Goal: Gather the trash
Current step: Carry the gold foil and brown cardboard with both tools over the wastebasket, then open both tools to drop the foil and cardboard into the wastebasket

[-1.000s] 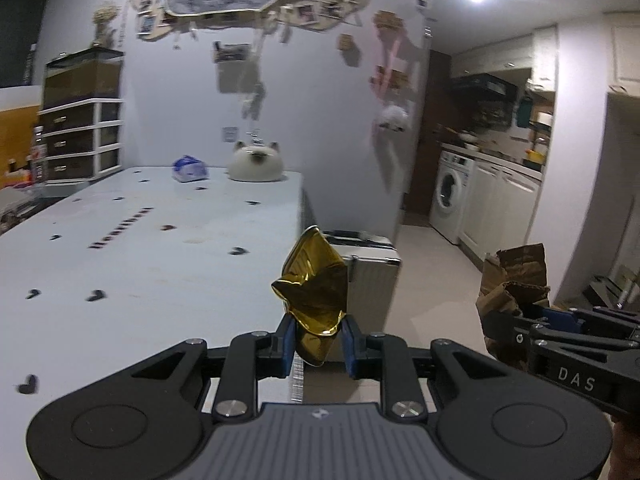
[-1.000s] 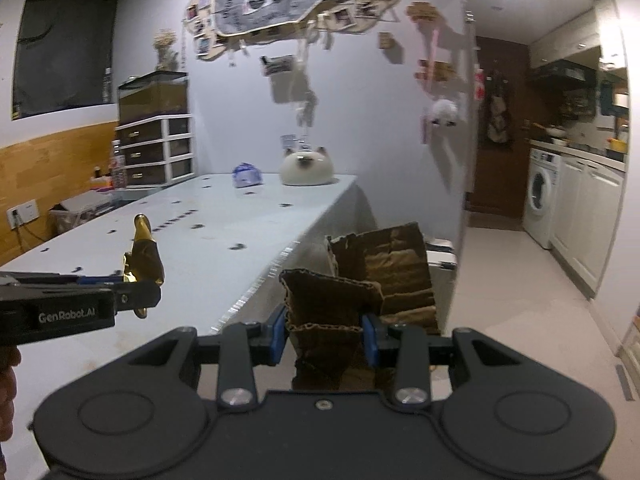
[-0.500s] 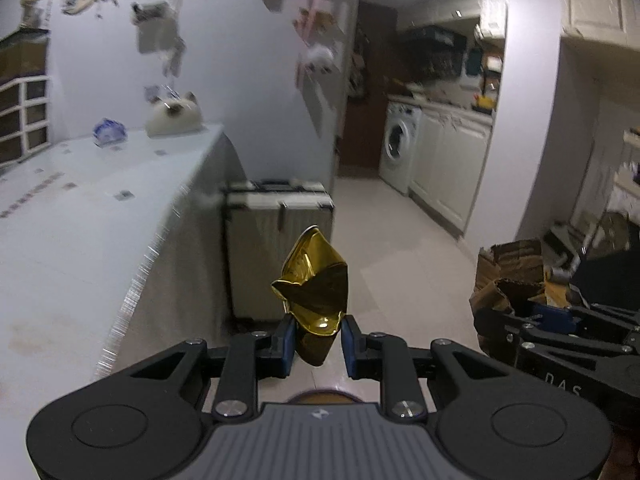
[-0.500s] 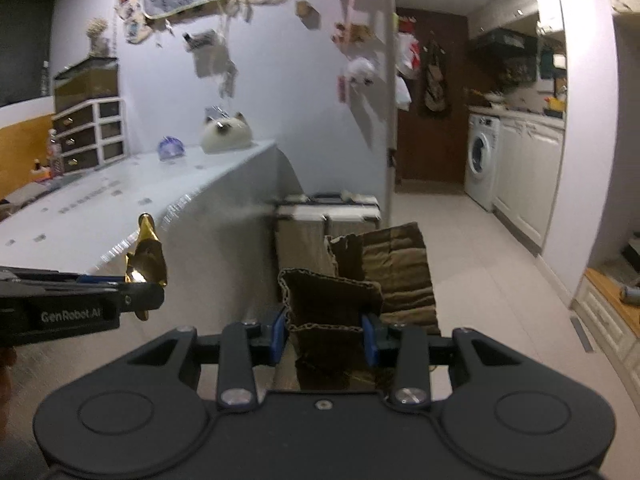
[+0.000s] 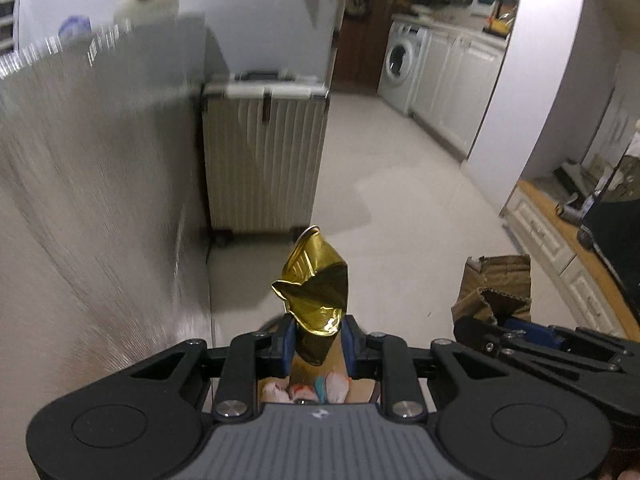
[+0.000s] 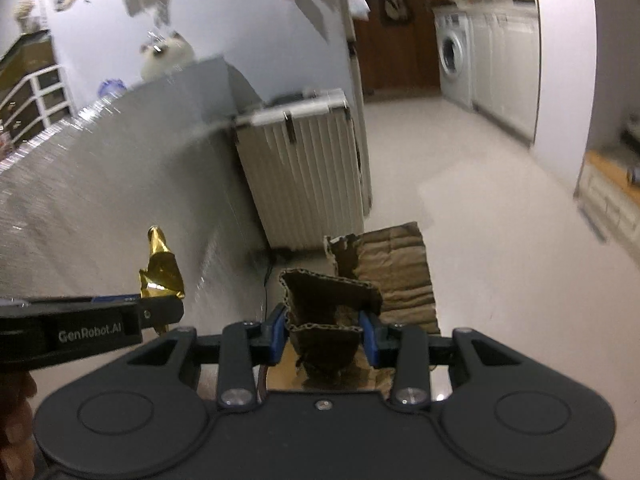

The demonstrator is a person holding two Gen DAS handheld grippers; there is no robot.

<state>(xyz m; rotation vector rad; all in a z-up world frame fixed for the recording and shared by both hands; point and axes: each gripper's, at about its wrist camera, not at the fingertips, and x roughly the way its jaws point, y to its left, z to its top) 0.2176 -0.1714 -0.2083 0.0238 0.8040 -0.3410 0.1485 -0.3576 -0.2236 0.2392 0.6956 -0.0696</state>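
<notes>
The left hand-held gripper (image 5: 316, 346) is clenched on a crushed gold can (image 5: 314, 292), pinched low so most of it stands up clear of the fingers. The right hand-held gripper (image 6: 326, 332) grips a torn piece of cardboard (image 6: 332, 300) by its lower folds, the ragged end pointing forward. Both are held out over the floor (image 5: 400, 208), side by side and apart, probably so neither piece fouls the other on the way to a bin. Just below the left fingers shows a bit of brown surface with white and reddish scraps (image 5: 304, 390), perhaps a trash container; too little is visible to be sure. To the left hangs the counter's cloth (image 5: 100, 200), with a ribbed suitcase (image 5: 264, 152) beyond it, and a washer (image 5: 398, 64) farther back.
</notes>
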